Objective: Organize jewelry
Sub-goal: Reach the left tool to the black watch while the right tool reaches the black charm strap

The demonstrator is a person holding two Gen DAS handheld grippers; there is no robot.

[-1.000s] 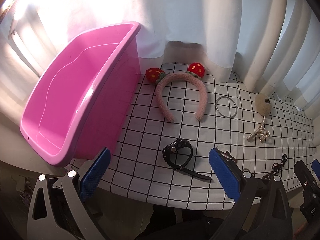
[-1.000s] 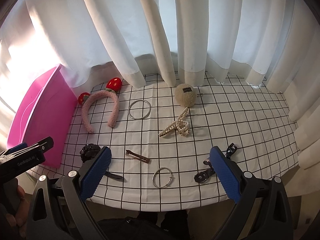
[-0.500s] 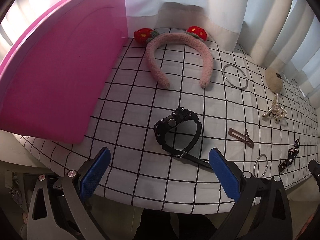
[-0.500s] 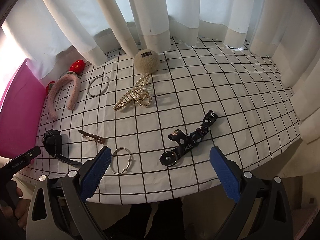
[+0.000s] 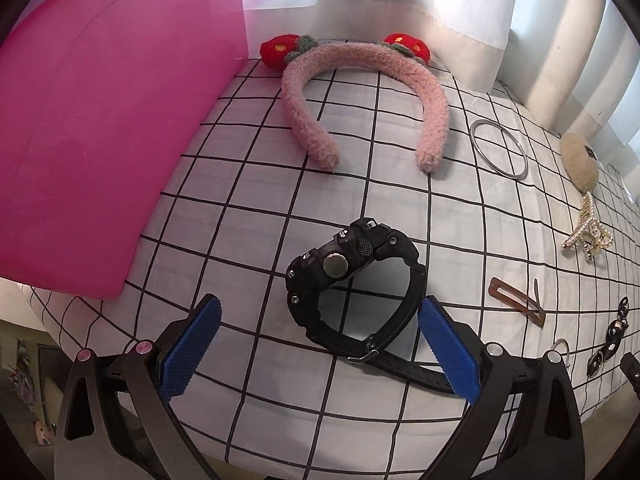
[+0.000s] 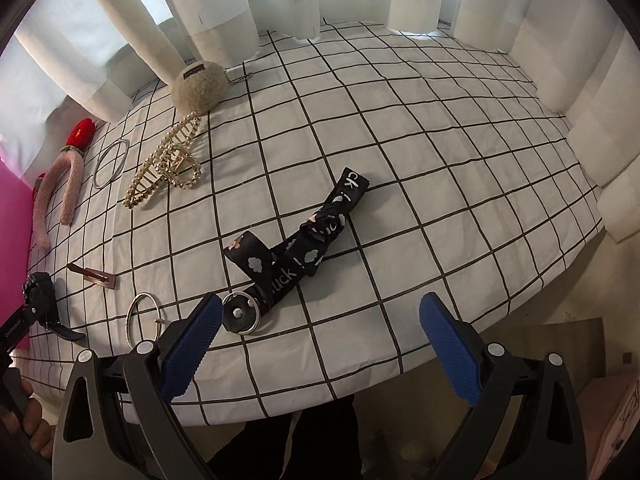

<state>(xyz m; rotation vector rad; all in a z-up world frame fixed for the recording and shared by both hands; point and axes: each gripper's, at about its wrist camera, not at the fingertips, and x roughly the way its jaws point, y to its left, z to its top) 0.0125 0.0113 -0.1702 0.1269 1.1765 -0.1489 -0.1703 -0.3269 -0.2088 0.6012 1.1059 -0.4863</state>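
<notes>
A black watch [image 5: 352, 276] lies on the checked cloth just ahead of my left gripper [image 5: 318, 346], which is open and empty; the strap tail runs under the right finger. It also shows at the left edge of the right wrist view [image 6: 40, 296]. A black patterned ribbon keychain [image 6: 304, 240] lies just ahead of my open, empty right gripper [image 6: 318, 346]; its metal ring end touches near the left fingertip. The pink bin [image 5: 92, 128] stands to the left of the watch.
A pink fuzzy headband [image 5: 360, 92] with red strawberries, a silver bangle [image 5: 498, 148], a beige pom-pom [image 6: 198, 86], a pearl claw clip [image 6: 166, 168], a brown hair clip [image 5: 516, 298] and a small ring [image 6: 142, 318] lie on the cloth. White curtains hang behind. The table edge is close below both grippers.
Both grippers have moved forward and lower toward the table. The watch now sits close to the left fingers, and the ribbon keychain close to the right fingers. Nothing was grasped.
</notes>
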